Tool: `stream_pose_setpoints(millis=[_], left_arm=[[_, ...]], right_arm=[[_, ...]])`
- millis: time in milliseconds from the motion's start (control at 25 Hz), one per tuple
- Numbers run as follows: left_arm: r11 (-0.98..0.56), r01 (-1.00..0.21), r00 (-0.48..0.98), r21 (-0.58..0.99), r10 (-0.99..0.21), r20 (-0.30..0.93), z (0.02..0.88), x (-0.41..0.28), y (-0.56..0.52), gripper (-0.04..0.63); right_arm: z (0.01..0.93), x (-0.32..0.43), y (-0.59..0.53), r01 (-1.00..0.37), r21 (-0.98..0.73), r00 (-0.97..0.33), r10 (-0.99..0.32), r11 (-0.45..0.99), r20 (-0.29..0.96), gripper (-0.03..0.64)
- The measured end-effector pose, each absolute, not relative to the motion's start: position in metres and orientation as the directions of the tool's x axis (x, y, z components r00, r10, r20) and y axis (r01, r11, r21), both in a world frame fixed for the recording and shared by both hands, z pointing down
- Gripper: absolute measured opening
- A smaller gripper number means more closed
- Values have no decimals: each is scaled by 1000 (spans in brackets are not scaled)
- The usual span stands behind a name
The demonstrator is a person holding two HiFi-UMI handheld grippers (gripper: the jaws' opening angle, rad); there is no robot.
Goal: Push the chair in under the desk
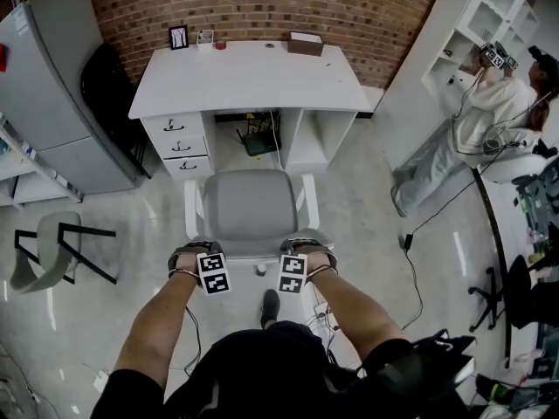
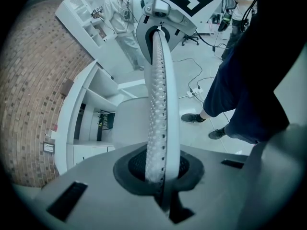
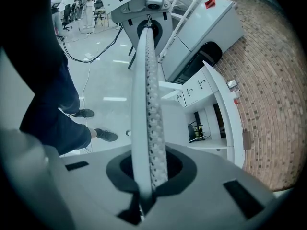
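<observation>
Head view: left gripper (image 1: 194,253) and right gripper (image 1: 306,250), jaws pressed together and empty, sit at the chair's (image 1: 251,208) rear edge; the desk (image 1: 249,77) stands beyond.

The chair (image 1: 251,208) stands directly ahead of the left hand-held gripper (image 1: 194,256) and the right hand-held gripper (image 1: 306,251), which sit side by side at its near edge. Beyond the chair lies the surface (image 1: 249,81), with its drawers (image 1: 179,147) ahead-left of the left hand-held gripper and a box (image 1: 306,43) at its far edge. A second chair (image 1: 52,251) stands well left of the left hand-held gripper.
</observation>
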State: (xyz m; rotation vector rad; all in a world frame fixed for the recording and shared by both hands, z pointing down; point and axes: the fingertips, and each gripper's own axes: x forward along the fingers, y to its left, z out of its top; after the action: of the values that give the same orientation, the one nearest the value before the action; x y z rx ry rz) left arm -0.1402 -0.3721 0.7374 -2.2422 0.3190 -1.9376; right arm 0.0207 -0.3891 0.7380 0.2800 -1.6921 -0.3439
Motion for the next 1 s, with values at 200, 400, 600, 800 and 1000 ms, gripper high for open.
stream_pose_setpoints(millis=[200, 400, 600, 800, 1000], left_arm=[[-968, -71, 121, -239, -246, 962, 737, -139, -394, 29], [-969, -83, 101, -233, -241, 965, 738, -135, -409, 29], [-967, -96, 76, -235, -242, 967, 741, -133, -422, 31], [-963, -106, 55, -249, -256, 965, 744, -130, -442, 29], [-964, -121, 44, -239, -246, 968, 743, -124, -460, 29]], right_arm=[[736, 24, -412, 15, 383, -146, -377, 924, 915, 26], [736, 28, -427, 22, 348, -151, -341, 937, 928, 26], [738, 29, -439, 31, 343, -164, -334, 939, 928, 26], [738, 35, -460, 42, 345, -161, -334, 938, 929, 26], [737, 41, -480, 55, 351, -171, -338, 935, 926, 26]])
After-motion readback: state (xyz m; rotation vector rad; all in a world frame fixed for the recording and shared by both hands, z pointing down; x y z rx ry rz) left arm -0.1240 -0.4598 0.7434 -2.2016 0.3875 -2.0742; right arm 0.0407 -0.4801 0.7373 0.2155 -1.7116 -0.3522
